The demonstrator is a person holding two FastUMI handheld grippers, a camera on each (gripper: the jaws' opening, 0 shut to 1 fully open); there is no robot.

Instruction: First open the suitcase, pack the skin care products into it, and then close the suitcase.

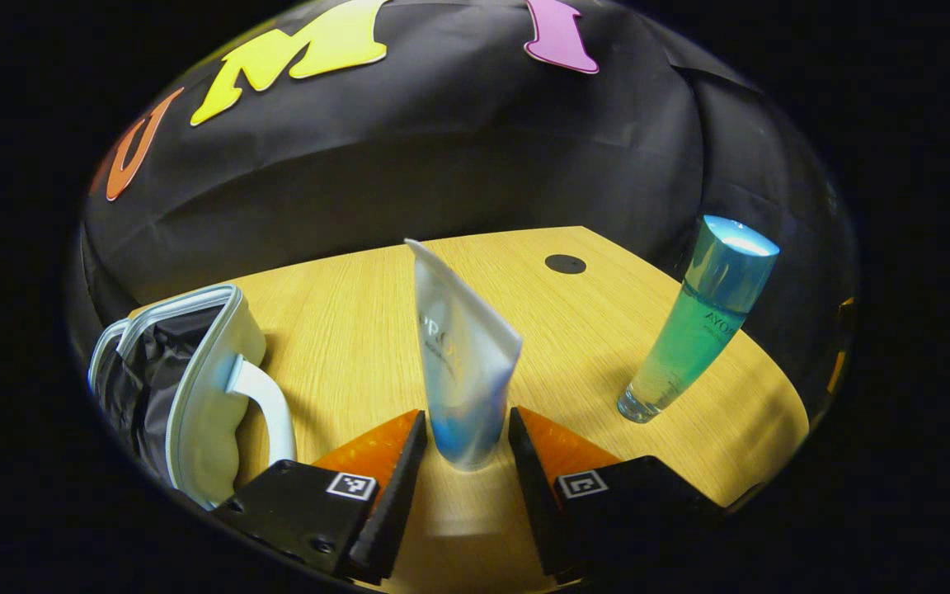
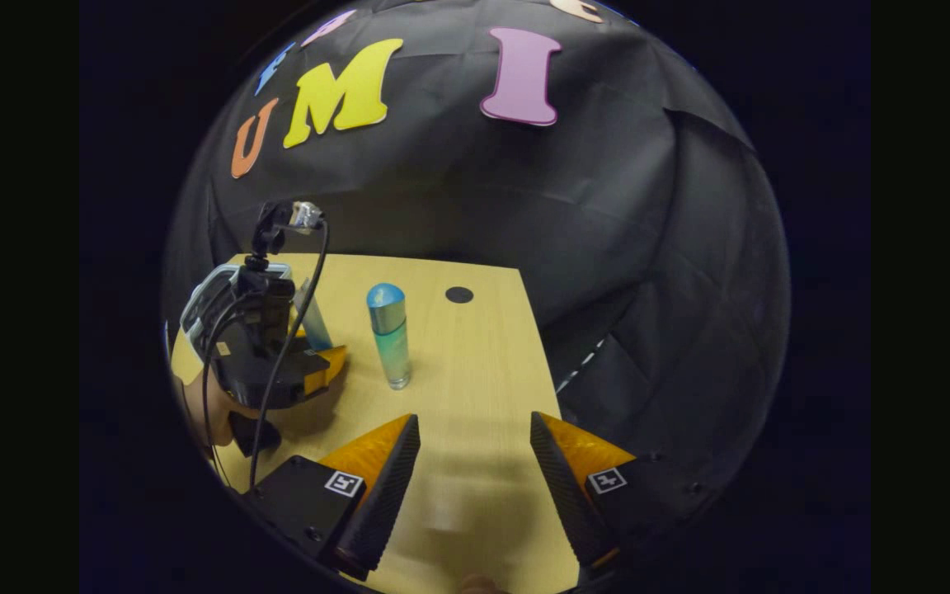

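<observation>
A pale tube [image 1: 463, 363] with a blue lower end stands tilted between the fingers of my left gripper [image 1: 467, 425], which is shut on its lower part. In the right gripper view the same tube [image 2: 310, 318] leans in the left gripper [image 2: 322, 353]. The small white suitcase [image 1: 195, 379] lies open at the left, its dark lining showing and its handle towards me. A tall green bottle [image 1: 702, 330] with a blue cap stands upright to the right of the tube, also [image 2: 390, 334]. My right gripper [image 2: 475, 462] is open above bare table.
The wooden table [image 1: 343, 330] has a black round disc [image 1: 565, 264] near its far edge. Its right edge [image 2: 537, 346] drops off beside the black cloth wall. A hand [image 2: 195, 412] and a cable [image 2: 277, 371] are at the left gripper.
</observation>
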